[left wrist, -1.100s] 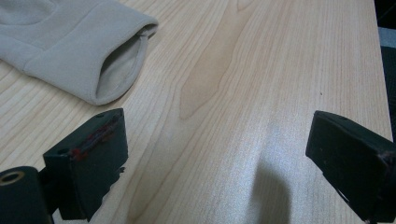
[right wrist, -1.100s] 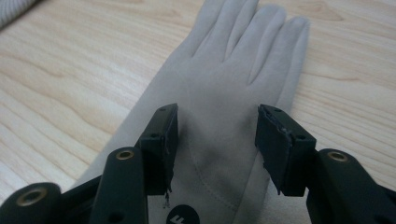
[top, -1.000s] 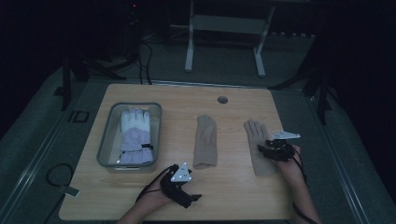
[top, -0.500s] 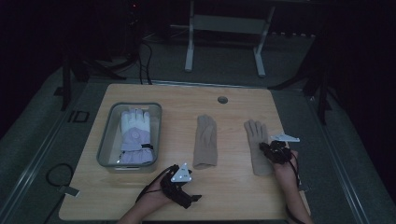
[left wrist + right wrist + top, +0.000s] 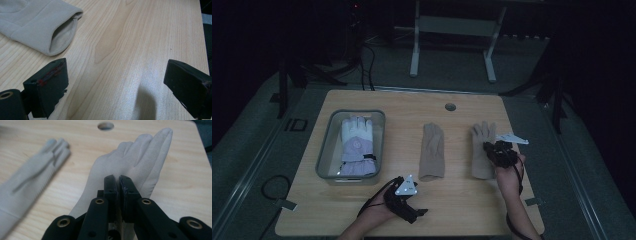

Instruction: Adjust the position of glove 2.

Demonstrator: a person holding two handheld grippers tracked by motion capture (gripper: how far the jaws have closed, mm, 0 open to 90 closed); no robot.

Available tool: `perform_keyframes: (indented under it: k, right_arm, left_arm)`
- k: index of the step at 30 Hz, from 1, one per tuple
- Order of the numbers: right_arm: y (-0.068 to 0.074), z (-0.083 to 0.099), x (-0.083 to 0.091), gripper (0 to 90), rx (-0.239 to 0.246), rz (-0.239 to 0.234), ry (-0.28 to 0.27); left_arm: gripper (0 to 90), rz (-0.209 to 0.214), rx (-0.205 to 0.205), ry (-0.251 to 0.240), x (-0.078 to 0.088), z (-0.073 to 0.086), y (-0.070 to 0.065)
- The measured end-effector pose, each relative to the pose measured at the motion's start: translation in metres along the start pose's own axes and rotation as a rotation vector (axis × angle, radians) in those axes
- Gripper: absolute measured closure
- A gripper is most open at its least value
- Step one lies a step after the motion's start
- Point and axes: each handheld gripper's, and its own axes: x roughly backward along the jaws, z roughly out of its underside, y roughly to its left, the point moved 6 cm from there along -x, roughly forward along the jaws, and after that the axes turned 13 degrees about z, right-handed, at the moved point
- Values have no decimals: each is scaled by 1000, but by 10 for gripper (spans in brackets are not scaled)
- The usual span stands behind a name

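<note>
- Right gripper view showed the right gripper (image 5: 119, 181) with its jaws pressed together, pinching the fabric of the right beige glove (image 5: 140, 162) (fingers pointing toward the far edge).
- That glove lay on the right part of the wooden table (image 5: 452, 205); a second beige glove (image 5: 432, 151) lay to its left, apart from it.
- The left gripper (image 5: 117, 87) hung over bare wood at the near edge, jaws spread wide, holding nothing.
- Far left, a clear bin (image 5: 326, 150) held a white and lavender glove (image 5: 356, 145).
</note>
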Motion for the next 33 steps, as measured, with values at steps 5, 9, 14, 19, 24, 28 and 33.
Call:
perform_keyframes:
  k: [5, 9, 14, 19, 24, 28, 33]
  right_arm:
    - [12, -12, 4, 847, -15, -5, -15]
    - [33, -25, 6, 847, -36, -26, -22]
    - [58, -35, 6, 846, -34, -40, -43]
    - [90, -46, 7, 845, -12, -75, -89]
    - [120, -54, 8, 845, 7, -89, -87]
    - [139, -57, 9, 845, 12, -88, -89]
    - [153, -53, 3, 845, 5, -94, -77]
  left_arm:
    - [58, 0, 1, -2, 0, 0, 0]
    - [58, 0, 2, -6, 0, 0, 0]
    - [58, -1, 1, -5, 0, 0, 0]
    - [58, 0, 1, -11, 1, -1, 0]
    - [58, -3, -7, -3, 0, 0, -1]
    - [57, -3, -8, -4, 0, 0, -1]
    - [58, -1, -10, -5, 0, 0, -1]
